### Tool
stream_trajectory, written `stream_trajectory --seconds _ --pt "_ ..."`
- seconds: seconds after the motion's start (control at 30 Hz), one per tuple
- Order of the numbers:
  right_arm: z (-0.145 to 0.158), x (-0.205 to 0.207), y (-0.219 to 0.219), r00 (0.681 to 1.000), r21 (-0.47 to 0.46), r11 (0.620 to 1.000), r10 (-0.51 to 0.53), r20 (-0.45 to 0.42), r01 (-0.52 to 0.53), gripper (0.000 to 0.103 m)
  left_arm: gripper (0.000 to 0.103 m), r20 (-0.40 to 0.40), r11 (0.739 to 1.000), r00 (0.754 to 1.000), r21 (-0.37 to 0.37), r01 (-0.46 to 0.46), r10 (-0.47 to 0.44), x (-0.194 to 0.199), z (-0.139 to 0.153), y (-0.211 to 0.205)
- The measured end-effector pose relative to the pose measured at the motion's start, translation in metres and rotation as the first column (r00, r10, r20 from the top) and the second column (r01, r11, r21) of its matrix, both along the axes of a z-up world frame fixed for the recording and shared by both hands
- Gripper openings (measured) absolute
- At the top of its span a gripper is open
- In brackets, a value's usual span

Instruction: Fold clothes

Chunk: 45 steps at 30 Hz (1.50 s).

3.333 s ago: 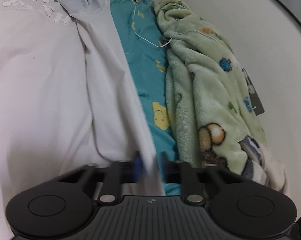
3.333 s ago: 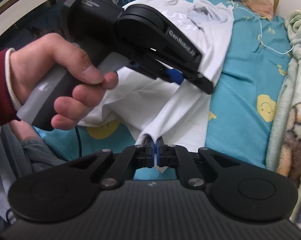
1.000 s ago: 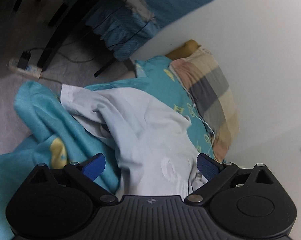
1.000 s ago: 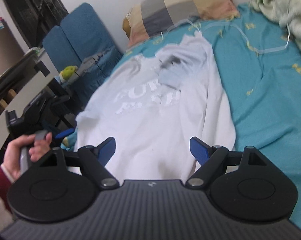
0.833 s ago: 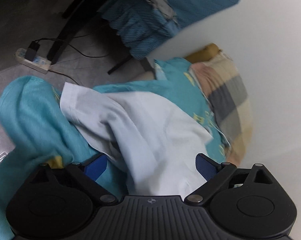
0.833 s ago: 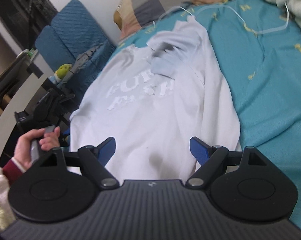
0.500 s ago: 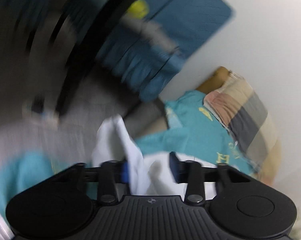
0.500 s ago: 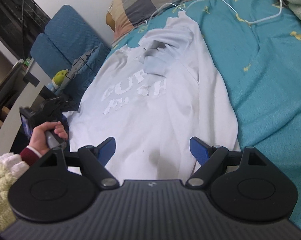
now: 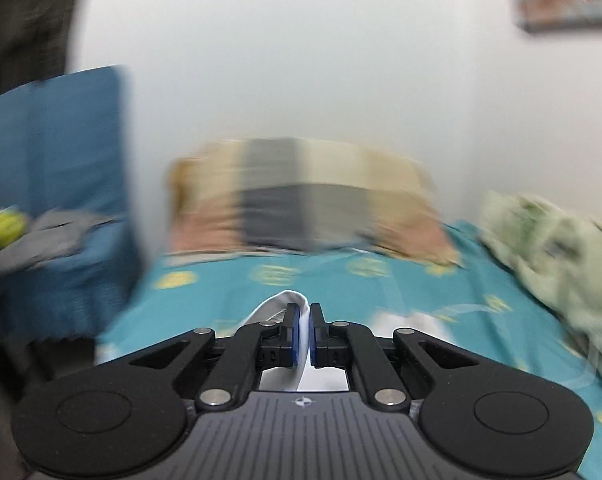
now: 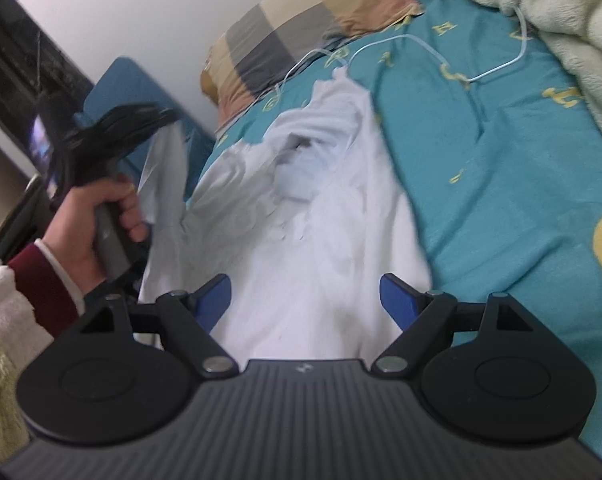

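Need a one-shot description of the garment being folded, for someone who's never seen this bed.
Start at the teal bedsheet with yellow prints; below the checked pillow lies a white sweatshirt, spread lengthwise. Its left sleeve is pinched and lifted by the left gripper. Unlike the fuzzy pale-green blanket at the right, it is smooth, plain white.

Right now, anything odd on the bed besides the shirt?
A thin white cable snakes loose across the teal sheet, its end close to the white shirt collar. It could snag as the left hand-held gripper pulls the sleeve over.
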State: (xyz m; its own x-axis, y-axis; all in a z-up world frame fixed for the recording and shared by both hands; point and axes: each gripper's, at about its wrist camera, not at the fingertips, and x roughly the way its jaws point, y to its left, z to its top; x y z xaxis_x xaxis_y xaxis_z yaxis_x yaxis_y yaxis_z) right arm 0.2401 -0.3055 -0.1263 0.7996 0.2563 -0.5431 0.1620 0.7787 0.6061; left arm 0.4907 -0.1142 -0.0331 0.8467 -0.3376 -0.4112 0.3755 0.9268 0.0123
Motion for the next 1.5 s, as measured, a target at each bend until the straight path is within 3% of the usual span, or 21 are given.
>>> stream_trajectory --seconds 0.17,0.27,0.33,0.43,0.53,0.7,0.87,1.03,1.2,1.33,1.5 --pt "-0.007 -0.002 -0.021 0.998 0.014 0.998 -0.056 -0.019 0.057 0.083 0.006 -0.105 0.989 0.985 0.044 0.139 -0.134 -0.008 -0.053 -0.079" --pt "-0.013 0.0 -0.03 0.997 0.028 0.997 -0.066 -0.043 0.067 0.083 0.008 -0.176 0.99 0.976 0.04 0.136 -0.127 -0.013 -0.079 -0.09" --pt "-0.015 0.0 -0.037 0.996 0.044 0.996 -0.073 -0.05 0.075 0.083 0.016 -0.2 0.992 0.973 0.021 0.124 -0.117 -0.019 -0.084 -0.085" --pt "-0.012 -0.001 -0.044 0.996 0.025 0.996 -0.088 -0.03 0.089 0.083 0.044 -0.197 0.996 0.977 -0.004 0.087 -0.086 -0.052 -0.076 -0.059" --pt "-0.007 -0.001 -0.045 0.997 0.011 0.997 -0.081 0.0 0.081 0.083 0.049 -0.2 0.999 0.978 -0.006 0.054 -0.054 -0.094 -0.06 -0.03" --pt "0.008 -0.006 -0.033 0.996 -0.054 0.999 -0.004 0.087 0.009 0.083 0.06 -0.217 0.996 0.976 0.084 0.021 -0.002 -0.187 -0.023 0.013" --pt "0.025 -0.017 -0.013 0.976 -0.117 0.988 0.119 0.183 -0.099 0.083 0.062 -0.197 0.986 0.978 0.161 -0.038 0.07 -0.269 -0.001 0.046" --pt "0.036 -0.013 0.012 0.946 -0.124 0.975 0.21 0.245 -0.185 0.083 0.065 -0.206 0.997 0.976 0.055 -0.059 0.069 -0.305 0.008 0.075" --pt "0.04 0.017 0.035 0.949 -0.126 0.971 0.229 0.215 -0.206 0.082 0.065 -0.197 0.999 0.979 0.01 -0.042 0.043 -0.315 0.011 0.089" --pt "0.04 0.079 0.055 0.95 -0.161 0.96 0.256 0.177 -0.229 0.082 0.066 -0.243 0.99 0.969 -0.115 -0.078 0.048 -0.311 0.0 0.109" --pt "0.029 0.185 0.091 0.946 -0.246 0.931 0.305 0.113 -0.271 0.081 0.066 -0.347 0.969 0.934 -0.186 -0.161 0.088 -0.294 -0.016 0.134"
